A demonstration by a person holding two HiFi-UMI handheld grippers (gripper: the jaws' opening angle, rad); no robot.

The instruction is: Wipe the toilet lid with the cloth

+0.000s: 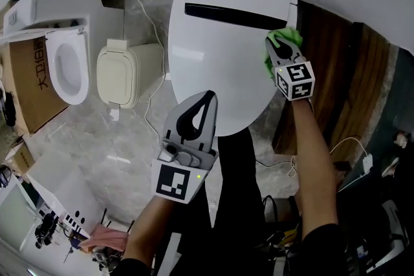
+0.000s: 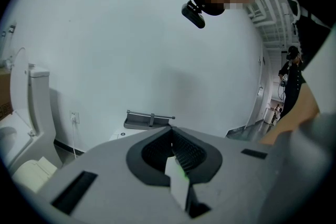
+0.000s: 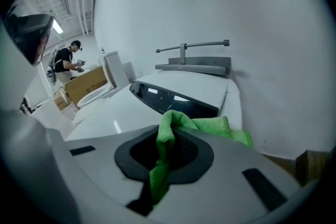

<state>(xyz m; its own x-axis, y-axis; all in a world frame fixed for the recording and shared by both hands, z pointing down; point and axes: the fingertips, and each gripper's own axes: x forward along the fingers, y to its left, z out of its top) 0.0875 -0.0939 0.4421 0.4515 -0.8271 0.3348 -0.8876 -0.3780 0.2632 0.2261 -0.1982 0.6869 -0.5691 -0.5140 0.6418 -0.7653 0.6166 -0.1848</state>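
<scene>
**Green cloth pinched at the lid's back right edge, left claw idle**

The right claw (image 1: 283, 43) was clamped on a bright green microfibre cloth (image 1: 292, 33), gripping it by a fold. In the right gripper view most of the fabric bunched out ahead of the tips. That hold probably let the loose wad, not the hard jaws, meet the surface.

The cloth lay against the closed, glossy white oval toilet lid (image 1: 220, 61), at its right side just below the dark glossy strip (image 1: 226, 10) near the hinge. Beginning at a back corner would let strokes sweep across and toward the front, so the wipe looked barely started.

The left claw (image 1: 208, 97) had its jaws pressed together on nothing. It hovered over the lid's front rim, pointing at the wall in its own view. It likely waited there to leave the lid free.

A second white toilet (image 1: 68, 64) and a cream lidded bin (image 1: 119, 72) stood well apart to the left on the marble floor (image 1: 129, 139).
</scene>
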